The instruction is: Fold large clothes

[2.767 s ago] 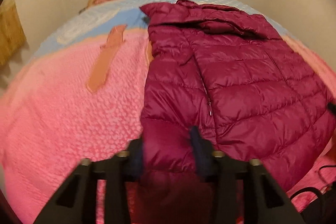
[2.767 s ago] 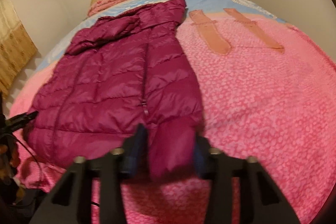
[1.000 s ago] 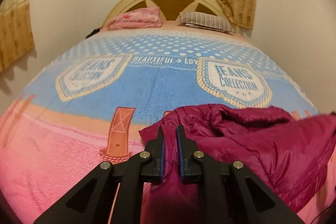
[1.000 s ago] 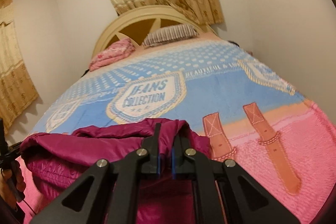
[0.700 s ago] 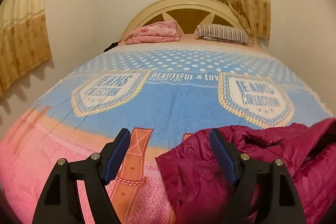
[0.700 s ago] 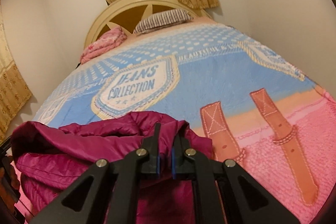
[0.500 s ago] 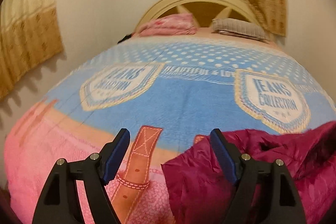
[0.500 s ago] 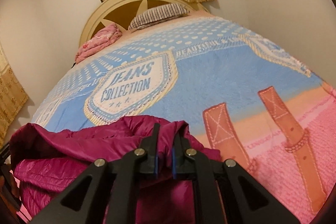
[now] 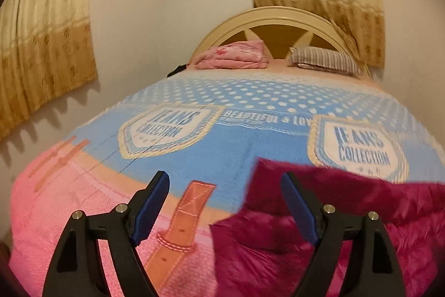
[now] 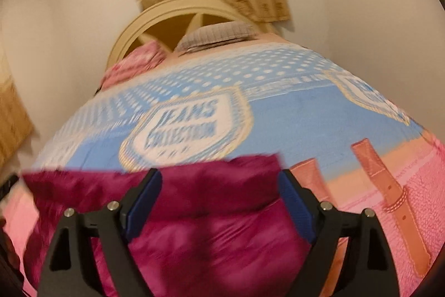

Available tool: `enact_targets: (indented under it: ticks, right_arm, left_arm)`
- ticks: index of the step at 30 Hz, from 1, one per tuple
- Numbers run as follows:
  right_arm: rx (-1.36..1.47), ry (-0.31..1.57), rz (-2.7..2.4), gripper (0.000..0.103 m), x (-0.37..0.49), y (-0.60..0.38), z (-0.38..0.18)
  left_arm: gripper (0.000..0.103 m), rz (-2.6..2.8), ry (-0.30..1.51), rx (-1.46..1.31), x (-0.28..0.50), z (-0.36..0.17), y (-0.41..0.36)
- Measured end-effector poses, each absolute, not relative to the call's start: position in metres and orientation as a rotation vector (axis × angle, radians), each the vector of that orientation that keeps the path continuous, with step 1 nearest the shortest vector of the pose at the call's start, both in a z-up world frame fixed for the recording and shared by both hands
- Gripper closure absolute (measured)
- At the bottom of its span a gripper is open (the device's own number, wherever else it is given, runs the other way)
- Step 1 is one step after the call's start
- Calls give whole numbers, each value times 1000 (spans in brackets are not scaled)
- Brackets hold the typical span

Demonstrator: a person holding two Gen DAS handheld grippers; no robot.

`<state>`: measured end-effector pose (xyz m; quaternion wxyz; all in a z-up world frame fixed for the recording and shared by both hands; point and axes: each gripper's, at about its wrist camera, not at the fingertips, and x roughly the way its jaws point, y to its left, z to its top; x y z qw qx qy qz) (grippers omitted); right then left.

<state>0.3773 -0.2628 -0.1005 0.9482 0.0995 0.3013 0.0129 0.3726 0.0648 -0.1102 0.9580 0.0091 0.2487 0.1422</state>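
A magenta quilted jacket (image 9: 258, 247) lies bunched on the pink and blue bed blanket (image 9: 222, 152), low and to the right in the left wrist view. My left gripper (image 9: 224, 177) hangs above the blanket with its jaws opening. Its blue pads touch nothing, and the jacket's edge sits under the right finger (image 9: 297, 208). In the right wrist view the jacket (image 10: 217, 227) fills the lower middle, blurred. My right gripper (image 10: 219, 174) hovers over its folded top edge with jaws opening wide. The cloth lies below and between the fingers, free of the pads.
At the head of the bed are a folded pink quilt (image 9: 230, 57), a striped pillow (image 9: 322, 60) and an arched cream headboard (image 9: 278, 16). Yellow curtains (image 9: 41, 46) hang on the left wall. A white wall runs close along the bed's right side (image 10: 375, 32).
Both grippers were shut on the jacket's edge. The left let go first and swung left, off the jacket. The right has just sprung open and the cloth has dropped beneath it.
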Motion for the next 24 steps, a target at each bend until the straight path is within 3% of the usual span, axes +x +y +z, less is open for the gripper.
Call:
enact_targets:
  ticks: [7,15,24]
  right_arm:
    - [22,660,33,16,378,-197,-125]
    - [22,672,-23,16,391,-205,-144]
    - [59,717,-42,16,403,-215,-163]
  left_arm:
    - [19,308,601,153,403,-151,23]
    - [19,330,783,-17,435,-196,53]
    - [13,346,802,34,445,-213,41]
